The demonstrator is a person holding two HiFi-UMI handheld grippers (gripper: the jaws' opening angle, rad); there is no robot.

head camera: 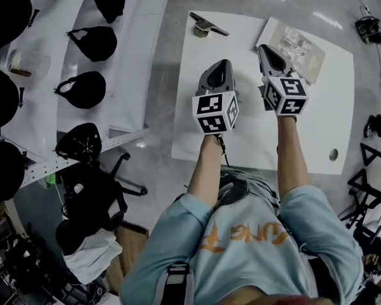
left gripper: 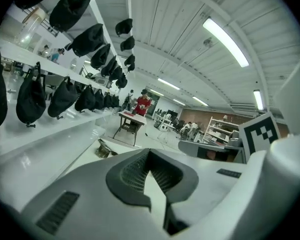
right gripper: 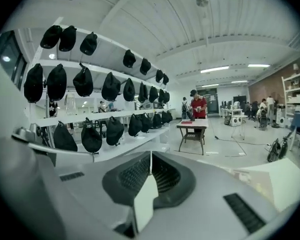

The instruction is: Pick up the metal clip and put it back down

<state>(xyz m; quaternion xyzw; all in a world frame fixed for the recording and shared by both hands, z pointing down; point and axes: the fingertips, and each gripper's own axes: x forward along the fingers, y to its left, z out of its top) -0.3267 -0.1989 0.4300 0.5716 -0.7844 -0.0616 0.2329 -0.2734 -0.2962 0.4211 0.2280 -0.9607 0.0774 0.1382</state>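
The metal clip (head camera: 206,24) lies on the white table (head camera: 254,135) near its far left corner, with nothing touching it. In the left gripper view the clip (left gripper: 105,149) shows ahead and to the left of the jaws. My left gripper (head camera: 223,63) hovers over the table's middle, well short of the clip, with its fingertips together and nothing between them (left gripper: 150,151). My right gripper (head camera: 263,47) hangs beside it to the right, over the edge of a printed sheet. It is also shut and empty (right gripper: 151,154).
A printed sheet in a clear sleeve (head camera: 298,46) lies at the table's far right. White shelves with several black caps (head camera: 82,88) run along the left. An office chair (head camera: 95,189) stands near the table's left front. A person in red (right gripper: 197,104) stands far off by a small table.
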